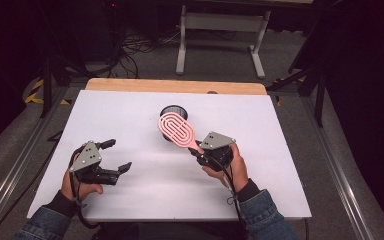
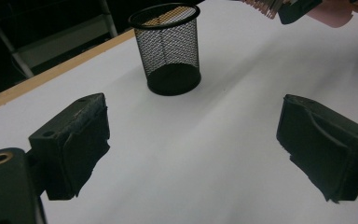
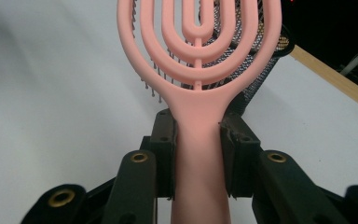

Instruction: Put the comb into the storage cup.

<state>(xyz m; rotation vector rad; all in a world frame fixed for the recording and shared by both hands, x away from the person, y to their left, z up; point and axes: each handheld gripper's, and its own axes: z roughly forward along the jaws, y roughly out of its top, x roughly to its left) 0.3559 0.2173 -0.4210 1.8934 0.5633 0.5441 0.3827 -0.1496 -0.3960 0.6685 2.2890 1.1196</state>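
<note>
A white desk [image 1: 145,190] with a wooden far edge stood over a grey floor strewn with cables. Nearest, the left gripper [image 1: 118,155] hovered low over the desk, its jaws spread wide with nothing between them. The right gripper [image 1: 198,150] pinched the handle of a pink hairbrush [image 1: 177,130], held above the desk. Just beyond its head stood a black mesh cup [image 2: 168,46], upright.
</note>
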